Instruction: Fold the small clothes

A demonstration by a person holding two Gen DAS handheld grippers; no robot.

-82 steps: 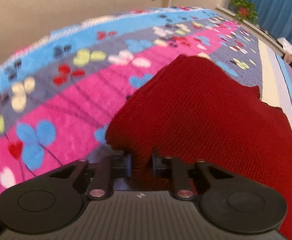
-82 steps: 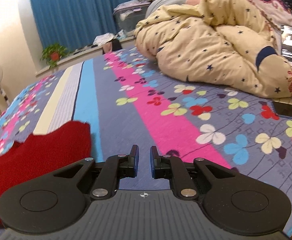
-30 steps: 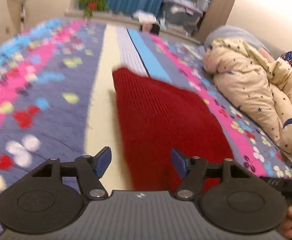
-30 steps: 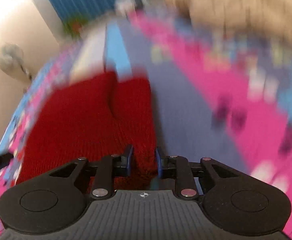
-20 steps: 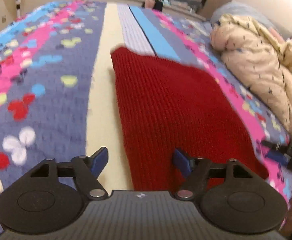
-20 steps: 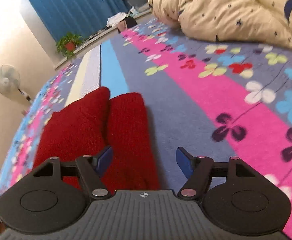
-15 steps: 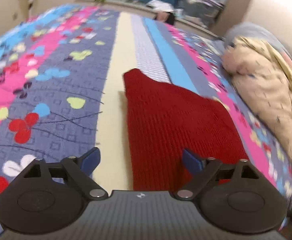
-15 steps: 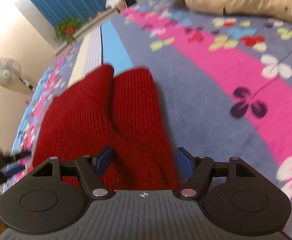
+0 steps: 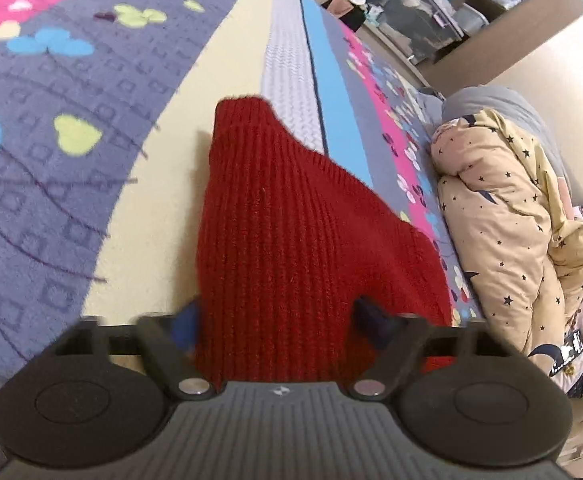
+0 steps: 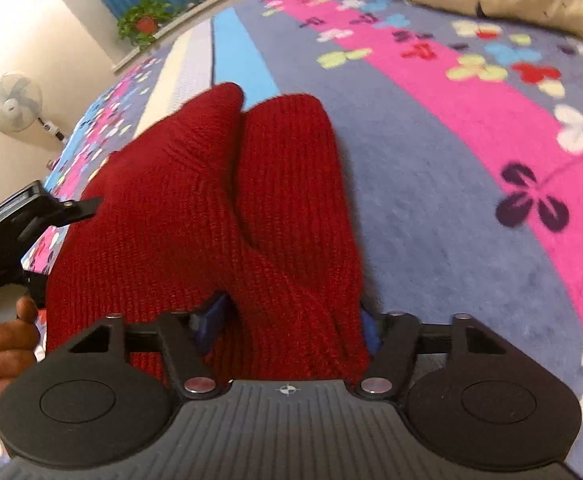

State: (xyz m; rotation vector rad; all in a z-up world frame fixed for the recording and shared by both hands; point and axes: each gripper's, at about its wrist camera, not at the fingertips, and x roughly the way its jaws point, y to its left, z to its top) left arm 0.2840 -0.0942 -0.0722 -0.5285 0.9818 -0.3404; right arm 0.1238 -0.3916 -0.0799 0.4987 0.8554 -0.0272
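Observation:
A dark red knitted garment [image 9: 291, 240] lies on the flowered bedspread [image 9: 51, 160]; in the right wrist view the garment [image 10: 219, 208] shows two folded lobes side by side. My left gripper [image 9: 275, 320] is open, its fingers straddling the garment's near edge. My right gripper [image 10: 287, 320] is open too, its fingers on either side of the near end of the right lobe. The left gripper's handle, held by a hand [image 10: 3, 344], shows at the left of the right wrist view.
A bunched cream quilt with stars [image 9: 511, 220] lies on the right of the bed. A phone [image 9: 569, 354] lies near it. A fan [image 10: 13, 102], a potted plant [image 10: 143, 22] and blue curtains stand beyond the bed's far edge.
Both grippers let go of the red garment and opened, then came down close over its near edge. The garment now lies folded on the bed.

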